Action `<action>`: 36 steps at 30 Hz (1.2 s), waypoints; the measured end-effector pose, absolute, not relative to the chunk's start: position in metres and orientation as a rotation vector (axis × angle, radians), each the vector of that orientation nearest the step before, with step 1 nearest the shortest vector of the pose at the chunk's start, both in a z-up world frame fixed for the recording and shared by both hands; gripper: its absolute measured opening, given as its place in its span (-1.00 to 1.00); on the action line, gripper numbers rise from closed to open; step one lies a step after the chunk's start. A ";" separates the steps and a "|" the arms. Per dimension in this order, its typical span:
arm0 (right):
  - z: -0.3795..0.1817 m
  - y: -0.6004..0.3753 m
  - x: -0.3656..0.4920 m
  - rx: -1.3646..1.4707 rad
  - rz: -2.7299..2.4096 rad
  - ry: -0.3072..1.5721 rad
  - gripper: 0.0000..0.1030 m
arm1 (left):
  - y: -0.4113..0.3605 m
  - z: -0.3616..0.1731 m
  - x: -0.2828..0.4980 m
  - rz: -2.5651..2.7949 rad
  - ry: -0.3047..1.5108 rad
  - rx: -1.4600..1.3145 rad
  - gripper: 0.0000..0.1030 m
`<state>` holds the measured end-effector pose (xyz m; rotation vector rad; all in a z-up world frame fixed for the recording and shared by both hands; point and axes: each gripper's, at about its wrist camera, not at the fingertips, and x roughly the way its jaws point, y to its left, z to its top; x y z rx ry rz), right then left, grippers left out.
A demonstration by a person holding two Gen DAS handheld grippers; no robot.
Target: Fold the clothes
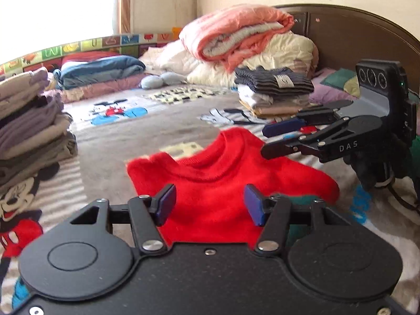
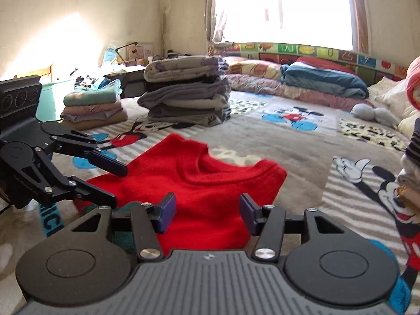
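Tall pile [image 1: 31,120]: folded clothes are sitting stacked on the left side of the bed
Left gripper [image 1: 207,204]: it is hanging over the near edge of the sweater with its jaws spread wide, holding nothing
Red sweater [image 1: 223,183]: it is lying flat on the cartoon mouse blanket [image 1: 118,136], in the middle, between both grippers
Right gripper [image 1: 273,141]: it is reaching in over the sweater's right side, jaws spread apart, holding nothing
Small pile [image 1: 273,89]: folded clothes are sitting near the headboard [image 1: 354,34]
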<state>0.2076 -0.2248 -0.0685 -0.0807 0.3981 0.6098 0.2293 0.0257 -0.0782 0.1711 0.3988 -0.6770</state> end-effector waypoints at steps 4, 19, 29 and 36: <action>-0.065 -0.231 0.236 -0.025 0.590 0.360 0.12 | 0.023 -0.079 0.261 -0.650 0.356 0.126 0.09; -0.106 -0.243 0.310 0.205 0.717 0.625 0.48 | 0.012 -0.109 0.294 -0.601 0.583 0.107 0.10; -0.099 -0.239 0.295 0.148 0.669 0.561 0.48 | 0.013 -0.104 0.277 -0.556 0.554 0.130 0.11; -0.065 -0.256 0.236 0.106 0.534 0.379 0.35 | 0.026 -0.084 0.228 -0.563 0.442 0.133 0.12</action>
